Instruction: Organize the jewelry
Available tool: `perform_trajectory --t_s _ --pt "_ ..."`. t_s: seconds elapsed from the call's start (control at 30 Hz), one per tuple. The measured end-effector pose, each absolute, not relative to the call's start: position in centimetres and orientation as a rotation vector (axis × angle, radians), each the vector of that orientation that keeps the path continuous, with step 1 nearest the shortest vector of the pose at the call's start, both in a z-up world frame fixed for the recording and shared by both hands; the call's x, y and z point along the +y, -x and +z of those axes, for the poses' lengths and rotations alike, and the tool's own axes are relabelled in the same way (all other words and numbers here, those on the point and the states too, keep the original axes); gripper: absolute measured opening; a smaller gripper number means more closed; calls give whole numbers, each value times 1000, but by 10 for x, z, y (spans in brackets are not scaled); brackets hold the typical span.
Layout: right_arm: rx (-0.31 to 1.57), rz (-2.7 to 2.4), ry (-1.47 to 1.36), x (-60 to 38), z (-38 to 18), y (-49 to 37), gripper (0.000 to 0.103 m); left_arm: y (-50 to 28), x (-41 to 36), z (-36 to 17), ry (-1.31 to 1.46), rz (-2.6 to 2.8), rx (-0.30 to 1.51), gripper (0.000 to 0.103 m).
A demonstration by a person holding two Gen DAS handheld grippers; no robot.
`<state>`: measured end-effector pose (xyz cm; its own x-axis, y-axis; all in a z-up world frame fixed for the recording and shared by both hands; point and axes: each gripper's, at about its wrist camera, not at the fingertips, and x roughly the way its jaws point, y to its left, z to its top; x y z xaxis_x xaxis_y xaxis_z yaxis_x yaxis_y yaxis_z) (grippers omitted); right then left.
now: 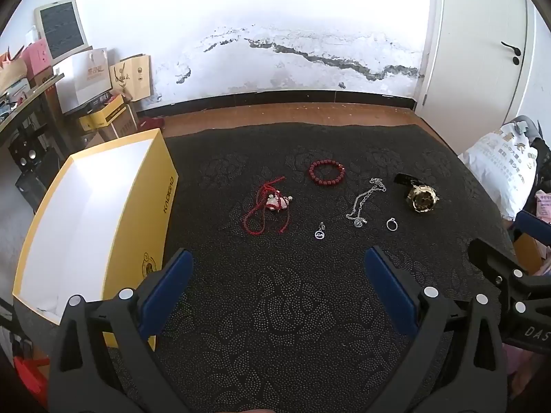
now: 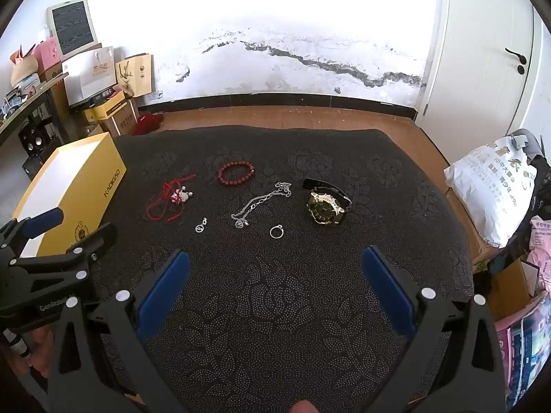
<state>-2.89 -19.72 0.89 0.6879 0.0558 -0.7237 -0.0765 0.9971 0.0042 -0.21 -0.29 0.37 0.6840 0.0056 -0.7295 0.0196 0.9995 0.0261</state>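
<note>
Jewelry lies spread on a dark patterned mat (image 1: 275, 309): a red cord with a charm (image 1: 270, 206), a red bead bracelet (image 1: 326, 172), a silver chain necklace (image 1: 365, 201), a small silver pendant (image 1: 320, 233), a silver ring (image 1: 391, 224) and a gold-faced watch (image 1: 420, 199). An open yellow box (image 1: 86, 220) with a white inside stands at the mat's left. My left gripper (image 1: 279, 258) hovers open before the pendant, nothing between its blue pads. My right gripper (image 2: 275, 258) is open too, just short of the ring (image 2: 276, 231), with the watch (image 2: 325, 206) beyond.
A white printed bag (image 2: 492, 189) and pink packages (image 2: 540, 241) crowd the mat's right edge. Boxes and paper bags (image 1: 89, 79) are stacked at the back left by a shelf. Wooden floor, a peeling white wall and a white door (image 1: 482, 34) lie beyond.
</note>
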Motion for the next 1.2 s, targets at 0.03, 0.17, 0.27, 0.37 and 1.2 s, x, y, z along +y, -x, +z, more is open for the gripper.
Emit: perform_trajectory --t_s 0.03,0.17,0.27,0.37,1.2 --pt "808 75 25 -198 9 30 97 2 -3 4 -32 -8 818 97" --pt "808 75 25 -198 9 30 97 2 -4 1 -32 -5 820 97" --pt "806 80 22 -202 8 29 97 2 -5 2 -31 -5 819 97" --pt "806 81 21 -203 9 29 97 3 -7 3 -31 -4 821 97" --pt "802 81 20 -204 10 29 97 1 3 -3 -32 -5 826 97"
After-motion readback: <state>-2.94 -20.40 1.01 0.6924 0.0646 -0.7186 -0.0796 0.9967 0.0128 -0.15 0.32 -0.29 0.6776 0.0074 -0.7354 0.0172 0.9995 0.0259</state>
